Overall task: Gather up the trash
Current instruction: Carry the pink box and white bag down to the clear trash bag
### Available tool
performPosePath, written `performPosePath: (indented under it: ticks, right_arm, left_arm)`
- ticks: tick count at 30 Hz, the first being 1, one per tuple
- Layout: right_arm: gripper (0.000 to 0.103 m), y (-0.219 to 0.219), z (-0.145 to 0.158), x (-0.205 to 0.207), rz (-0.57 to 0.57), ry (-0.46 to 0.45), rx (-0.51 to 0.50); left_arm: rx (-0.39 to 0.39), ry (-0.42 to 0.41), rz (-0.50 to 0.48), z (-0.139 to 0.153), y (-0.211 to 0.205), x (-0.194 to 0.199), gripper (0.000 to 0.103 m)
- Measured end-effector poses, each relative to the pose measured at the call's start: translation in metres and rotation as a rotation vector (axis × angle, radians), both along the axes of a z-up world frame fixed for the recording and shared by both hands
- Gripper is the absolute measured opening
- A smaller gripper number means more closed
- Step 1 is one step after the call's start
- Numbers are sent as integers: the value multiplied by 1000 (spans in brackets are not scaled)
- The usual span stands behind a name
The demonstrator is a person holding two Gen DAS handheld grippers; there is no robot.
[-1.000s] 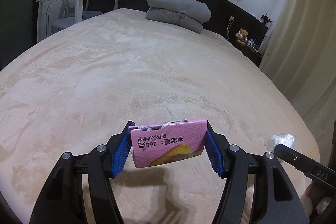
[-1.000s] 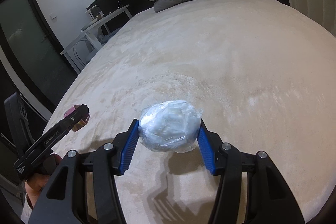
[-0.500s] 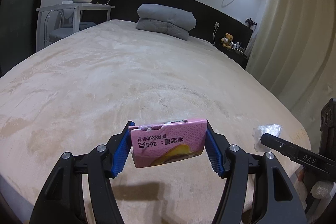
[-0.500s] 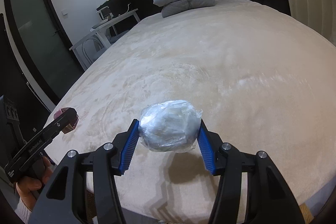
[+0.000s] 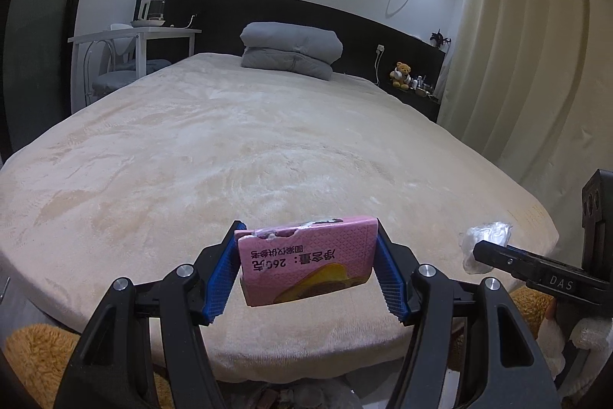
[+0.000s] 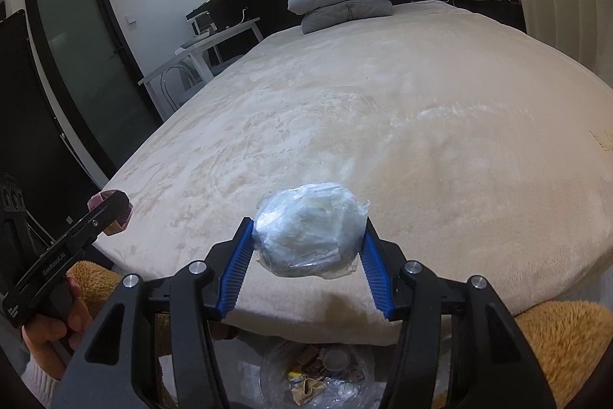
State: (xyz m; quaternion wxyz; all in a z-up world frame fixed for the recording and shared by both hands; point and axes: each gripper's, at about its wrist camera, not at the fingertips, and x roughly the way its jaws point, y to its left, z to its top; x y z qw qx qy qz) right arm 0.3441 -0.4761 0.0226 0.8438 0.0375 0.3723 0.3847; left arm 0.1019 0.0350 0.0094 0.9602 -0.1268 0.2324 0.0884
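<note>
Both hands have pulled back off the bed (image 5: 268,148) to its foot; a trash bin (image 6: 318,374) now shows below. Left gripper (image 5: 308,271) squeezes the pink carton (image 5: 306,265) by its sides: light, stiff, torn on top. Right gripper (image 6: 306,255) pinches the plastic wad (image 6: 306,229): soft, squishy, v. light.

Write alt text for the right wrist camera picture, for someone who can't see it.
The right claw grips a crumpled clear plastic bag over the foot of a beige bed, with a bin of trash on the floor below. At left, the left claw holds a pink package.
</note>
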Motion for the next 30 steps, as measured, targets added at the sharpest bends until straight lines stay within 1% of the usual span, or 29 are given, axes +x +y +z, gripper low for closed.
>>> performPosePath:
  ticks: [5, 9, 16, 18, 21, 23, 24, 27, 30]
  right_arm:
    - [55, -12, 0, -23, 12, -2, 17]
    - [55, -20, 3, -39, 20, -12, 23]
    - [55, -29, 3, -63, 38, -22, 23]
    - [55, -31, 3, -69, 46, -18, 34]
    - [55, -31, 1, -77, 61, -2, 37]
    - [55, -28, -1, -82, 72, -11, 17]
    - [55, -26, -2, -85, 77, -19, 6]
    - [55, -28, -8, -87, 91, -12, -7]
    - [55, -28, -17, -89, 119, 17, -18]
  left_arm:
    - [23, 4, -22, -6, -12, -22, 63]
    - [30, -9, -32, -7, -16, -41, 62]
    - [8, -10, -58, -14, -24, -69, 63]
    - [-1, 0, -76, -18, -29, -74, 62]
    - [-32, 18, -130, -24, -34, -77, 62]
    - [-16, 22, -142, -25, -40, -82, 63]
    - [-20, 25, -149, -27, -41, -84, 63]
    - [-53, 48, -163, -35, -41, -88, 63]
    - [-83, 82, -182, -46, -43, -89, 62]
